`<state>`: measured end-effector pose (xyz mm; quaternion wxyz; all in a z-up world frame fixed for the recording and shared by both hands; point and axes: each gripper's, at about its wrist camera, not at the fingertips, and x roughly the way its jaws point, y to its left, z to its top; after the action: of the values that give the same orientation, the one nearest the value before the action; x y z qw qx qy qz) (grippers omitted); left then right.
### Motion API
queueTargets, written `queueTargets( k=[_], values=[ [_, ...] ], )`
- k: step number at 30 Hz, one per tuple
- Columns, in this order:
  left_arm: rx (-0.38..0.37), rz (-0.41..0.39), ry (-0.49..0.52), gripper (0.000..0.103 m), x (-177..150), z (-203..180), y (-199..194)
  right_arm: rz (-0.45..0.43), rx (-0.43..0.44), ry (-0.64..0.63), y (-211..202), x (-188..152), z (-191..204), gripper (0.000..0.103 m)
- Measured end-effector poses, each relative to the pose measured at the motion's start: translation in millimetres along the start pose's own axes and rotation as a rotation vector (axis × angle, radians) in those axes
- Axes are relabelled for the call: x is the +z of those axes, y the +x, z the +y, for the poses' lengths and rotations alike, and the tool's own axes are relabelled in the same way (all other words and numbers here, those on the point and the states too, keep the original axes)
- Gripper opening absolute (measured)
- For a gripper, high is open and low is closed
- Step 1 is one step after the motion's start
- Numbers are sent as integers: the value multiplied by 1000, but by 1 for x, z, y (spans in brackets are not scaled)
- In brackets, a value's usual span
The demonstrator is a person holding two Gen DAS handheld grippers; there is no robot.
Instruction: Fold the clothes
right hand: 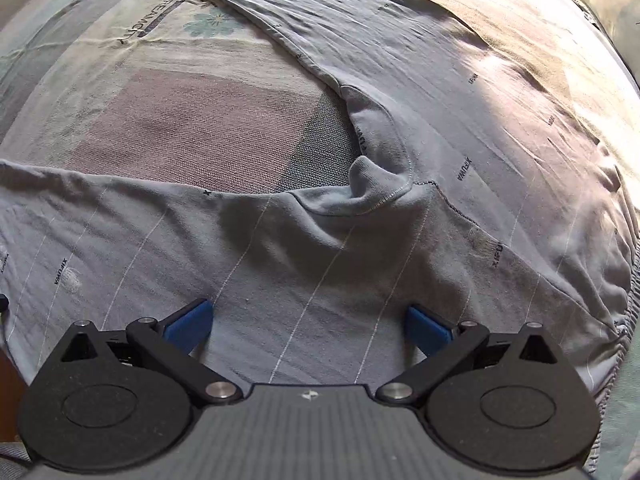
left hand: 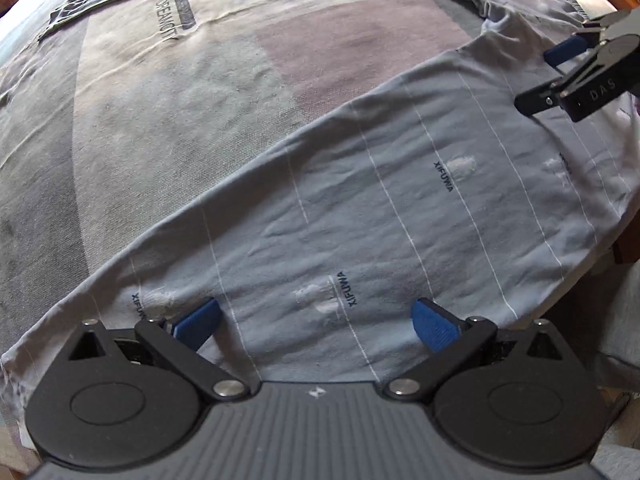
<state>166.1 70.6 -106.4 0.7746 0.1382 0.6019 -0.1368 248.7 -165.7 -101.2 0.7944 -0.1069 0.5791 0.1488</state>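
Bed sheet: patchwork print in pink, green and grey blocks, with a flower motif and lettering near the far edge; wrinkled, covering the whole work surface. Same bed sheet seen from the right wrist, pink block showing between the two legs of the garment.

Grey trousers: pale grey-blue, thin white pinstripes, small repeated "XIFUWA" lettering. Spread flat on the sheet, one leg running diagonally from lower left to upper right in the left wrist view. In the right wrist view, trousers lying with two legs parted in a V, the near leg stretching left, the far leg slanting away to the upper left. Crotch seam bunched into a raised fold at the junction. Elastic waistband gathered at the right edge. Strong sunlight across the upper right portion of the cloth.

Left gripper: jaws spread wide, blue pads well apart, nothing between them, poised over the lower part of the leg.

Right gripper: jaws likewise spread wide, empty, over the cloth near the seat. Also visible in the left wrist view as right gripper at the far end of the leg, fingers apart.

No containers in view.
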Motion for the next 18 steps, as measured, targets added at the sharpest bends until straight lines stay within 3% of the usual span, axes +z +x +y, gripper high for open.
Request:
queueTargets(
  k=[8,14,18],
  values=[
    [21,46,18,102,-22,15,-10,-37,10,-28,-3,-7,0,103],
    [-14,-52,67,102,4,2,-12,-68,23,-58,-6,-12,0,103],
    [-36,-76,142,103,8,-17,0,-130,95,-182,-19,-24,0,103]
  ],
)
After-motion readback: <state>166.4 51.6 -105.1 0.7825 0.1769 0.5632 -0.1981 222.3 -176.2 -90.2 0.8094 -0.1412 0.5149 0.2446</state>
